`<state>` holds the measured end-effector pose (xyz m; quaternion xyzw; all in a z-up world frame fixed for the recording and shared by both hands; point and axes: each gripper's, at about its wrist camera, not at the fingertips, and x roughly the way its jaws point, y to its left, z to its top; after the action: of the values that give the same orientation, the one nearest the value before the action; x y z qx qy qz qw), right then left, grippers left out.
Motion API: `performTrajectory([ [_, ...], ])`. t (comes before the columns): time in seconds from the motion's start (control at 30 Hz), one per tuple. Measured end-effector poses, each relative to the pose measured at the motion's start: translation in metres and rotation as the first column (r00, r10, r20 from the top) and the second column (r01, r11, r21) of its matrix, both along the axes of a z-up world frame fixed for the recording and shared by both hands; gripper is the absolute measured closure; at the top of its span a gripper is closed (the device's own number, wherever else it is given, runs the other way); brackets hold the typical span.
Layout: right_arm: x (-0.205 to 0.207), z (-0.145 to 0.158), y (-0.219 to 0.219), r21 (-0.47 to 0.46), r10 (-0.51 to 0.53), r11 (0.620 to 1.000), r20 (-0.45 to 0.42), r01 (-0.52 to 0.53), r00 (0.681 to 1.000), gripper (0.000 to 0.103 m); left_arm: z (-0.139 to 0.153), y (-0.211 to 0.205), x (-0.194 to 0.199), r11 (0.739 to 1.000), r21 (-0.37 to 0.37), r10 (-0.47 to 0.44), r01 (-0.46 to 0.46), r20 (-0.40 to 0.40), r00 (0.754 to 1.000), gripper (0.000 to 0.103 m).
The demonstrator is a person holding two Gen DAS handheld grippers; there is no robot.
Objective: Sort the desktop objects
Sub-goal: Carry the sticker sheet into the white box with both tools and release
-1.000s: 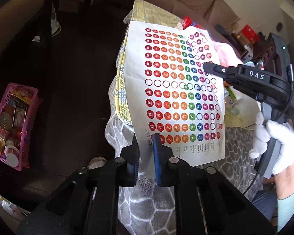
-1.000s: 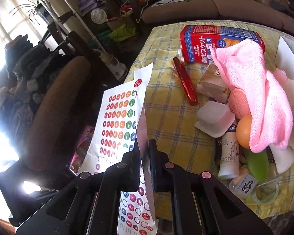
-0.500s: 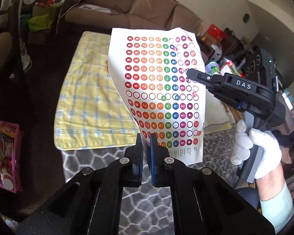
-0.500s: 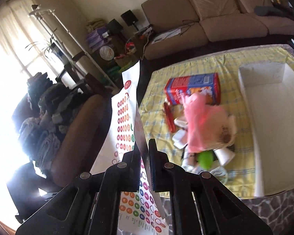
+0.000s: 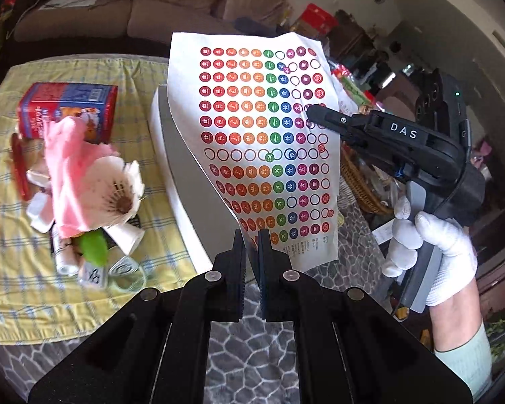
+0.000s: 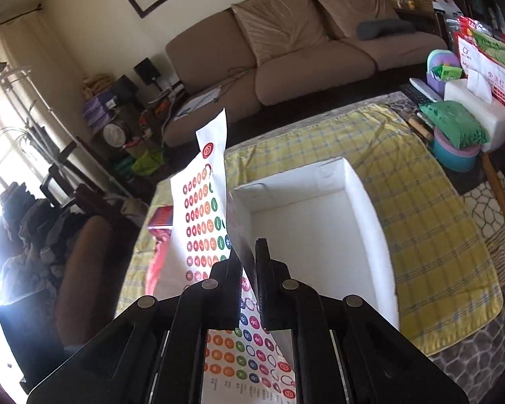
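A white sticker sheet (image 5: pixel 266 141) printed with rows of coloured dots hangs in the air above the table. My left gripper (image 5: pixel 251 235) is shut on its bottom edge. My right gripper (image 5: pixel 311 112), held by a white-gloved hand (image 5: pixel 424 239), is shut on its right edge. In the right wrist view the sticker sheet (image 6: pixel 202 215) stands edge-on between the fingers of my right gripper (image 6: pixel 247 252). Under the sheet lies a white shallow box (image 6: pixel 363 202), whose white rim (image 5: pixel 166 168) is partly hidden in the left wrist view.
A heap on the yellow checked cloth (image 5: pixel 13 235) holds a pink cloth (image 5: pixel 67 165), a red-blue carton (image 5: pixel 67 104), a green item (image 5: pixel 91 247) and small bottles. A wicker basket (image 5: pixel 357 185) stands right. Tissue box (image 6: pixel 471 107) and tubs sit at the far right edge. A sofa (image 6: pixel 286 50) stands behind.
Both grippers have lifted the sticker sheet and carried it rightward, from over the table's left edge to above the white box. The grip on it stays the same.
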<state>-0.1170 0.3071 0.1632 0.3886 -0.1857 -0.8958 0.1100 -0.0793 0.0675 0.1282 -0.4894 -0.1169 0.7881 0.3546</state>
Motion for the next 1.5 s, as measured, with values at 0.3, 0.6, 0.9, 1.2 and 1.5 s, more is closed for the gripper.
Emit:
performTrajectory([
  [0.3,-0.081,-0.083,0.030,0.076,-0.022,0.997,0.170,0.009,0.985,0.096,-0.043,0.052,-0.047,0.991,-0.118,-0.057,0.060,0.030,0.998,0.092],
  [0.6,-0.104,-0.144,0.030,0.124,-0.055,0.992,0.337,0.014,0.940,0.096,-0.026,0.049,-0.029,0.986,-0.130,-0.104,0.101,-0.019,0.994,0.064],
  [0.9,-0.107,-0.139,0.034,0.142,-0.094,0.989,0.331,0.049,0.939,0.094,-0.014,0.042,-0.013,0.985,-0.154,-0.090,0.084,-0.037,0.995,0.059],
  [1.2,-0.106,-0.124,0.045,0.126,-0.116,0.989,0.379,0.073,0.918,0.074,-0.009,0.020,-0.004,0.983,-0.175,-0.072,0.062,-0.049,0.996,0.056],
  [1.5,-0.061,-0.041,0.040,0.097,-0.074,0.994,0.226,0.053,0.971,0.061,0.011,-0.041,0.022,0.984,-0.179,-0.020,-0.005,-0.136,0.990,0.037],
])
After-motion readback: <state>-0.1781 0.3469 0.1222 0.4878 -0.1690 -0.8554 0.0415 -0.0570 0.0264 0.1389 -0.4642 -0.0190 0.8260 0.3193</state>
